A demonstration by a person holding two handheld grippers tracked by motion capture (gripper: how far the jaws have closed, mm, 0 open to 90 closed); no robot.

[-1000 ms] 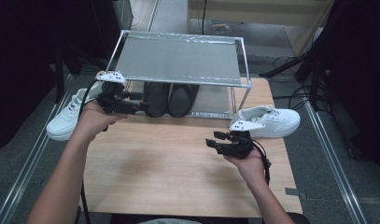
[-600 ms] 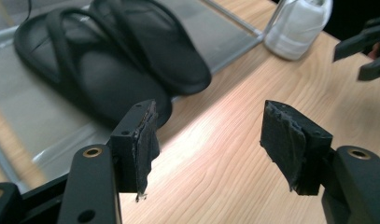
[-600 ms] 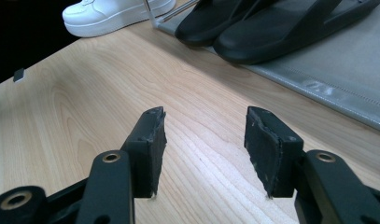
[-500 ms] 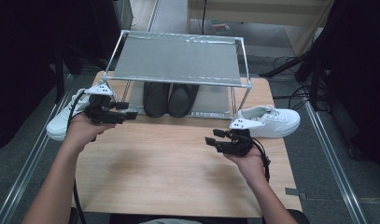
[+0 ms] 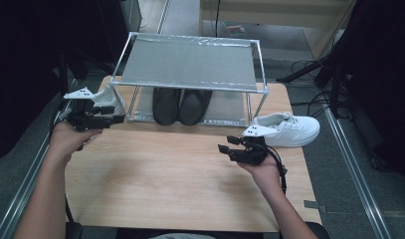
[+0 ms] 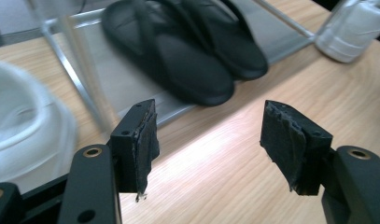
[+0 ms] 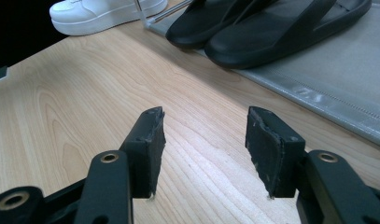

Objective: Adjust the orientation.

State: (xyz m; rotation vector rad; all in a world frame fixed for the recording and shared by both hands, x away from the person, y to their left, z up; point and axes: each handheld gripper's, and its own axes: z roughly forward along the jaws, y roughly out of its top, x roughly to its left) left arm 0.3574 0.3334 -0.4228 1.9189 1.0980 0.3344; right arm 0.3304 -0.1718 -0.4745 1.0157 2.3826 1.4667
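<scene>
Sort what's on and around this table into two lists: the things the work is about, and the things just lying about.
In the work:
- left claw, open
- right claw, open
- white sneaker at the left
- white sneaker at the right
- shoe rack

Lying about:
- black slippers on the rack's lower shelf
- cables on the floor

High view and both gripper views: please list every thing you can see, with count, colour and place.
shoe rack: 1, silver metal, two shelves, far middle of the table.
slides: 2, black, side by side on the rack's lower shelf.
right sneaker: 1, white, on the table right of the rack.
left sneaker: 1, white, at the table's left edge beside the rack, partly behind the left gripper.
table: 1, light wood, under everything.
left gripper: 1, black, open, nothing between the jaws, held at the left sneaker.
right gripper: 1, black, open, nothing between the jaws, in front of the right sneaker.
forearms: 2, coming in from the bottom of the high view.
</scene>
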